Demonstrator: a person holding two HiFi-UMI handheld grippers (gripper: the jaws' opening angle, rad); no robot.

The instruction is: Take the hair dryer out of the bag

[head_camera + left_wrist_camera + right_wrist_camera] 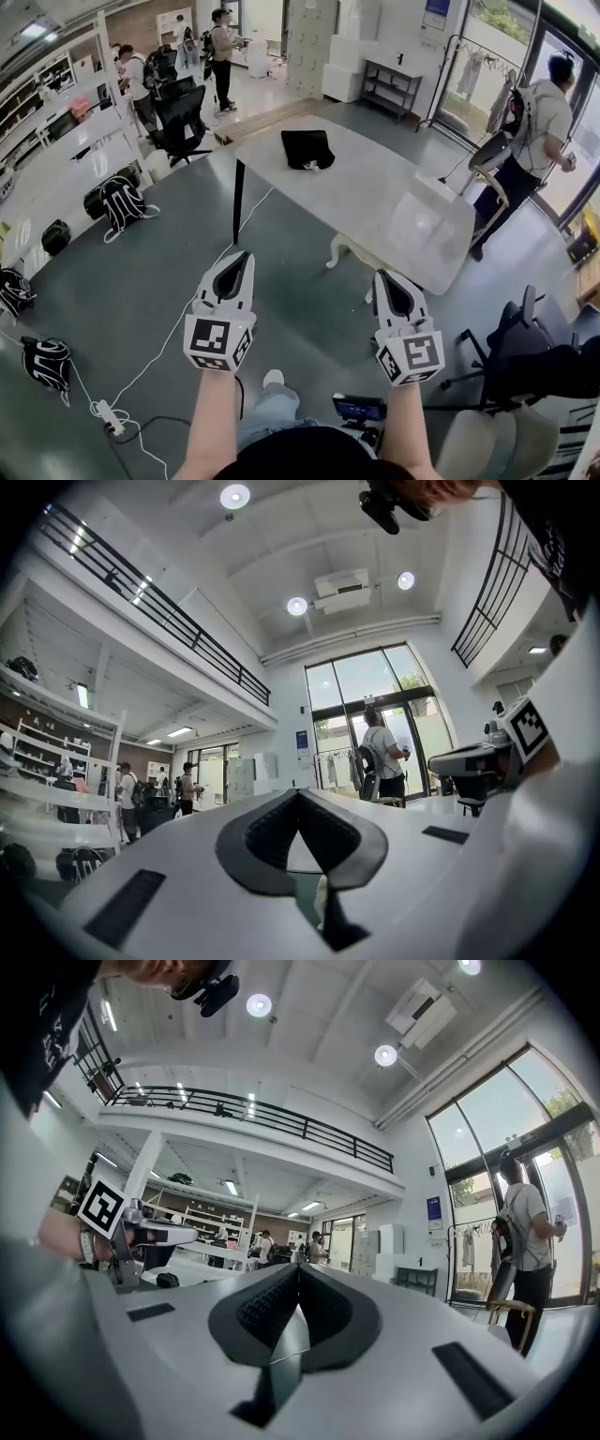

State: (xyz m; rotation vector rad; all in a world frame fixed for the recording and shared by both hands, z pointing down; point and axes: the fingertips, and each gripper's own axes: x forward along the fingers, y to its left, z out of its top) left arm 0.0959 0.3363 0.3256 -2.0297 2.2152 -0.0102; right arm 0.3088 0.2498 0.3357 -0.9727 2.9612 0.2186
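A black bag (pixel 307 148) lies flat on the far part of the white table (pixel 394 216), with a small white piece showing at its near edge; the hair dryer itself is hidden. My left gripper (pixel 241 258) and right gripper (pixel 391 278) are held side by side over the grey floor, well short of the table. Both point toward it, and both are shut with nothing between the jaws. The left gripper (pixel 298 793) shows its black pads touching at the tips, and so does the right gripper (pixel 298 1269).
A person with a backpack (pixel 534 131) walks by the table's right end beside a chair (pixel 492 159). Other people (pixel 221 42) stand at the back left. A black office chair (pixel 183 117) and bags (pixel 120 202) stand at the left, a power strip (pixel 108 417) with cables near my feet, another chair (pixel 511 337) at the right.
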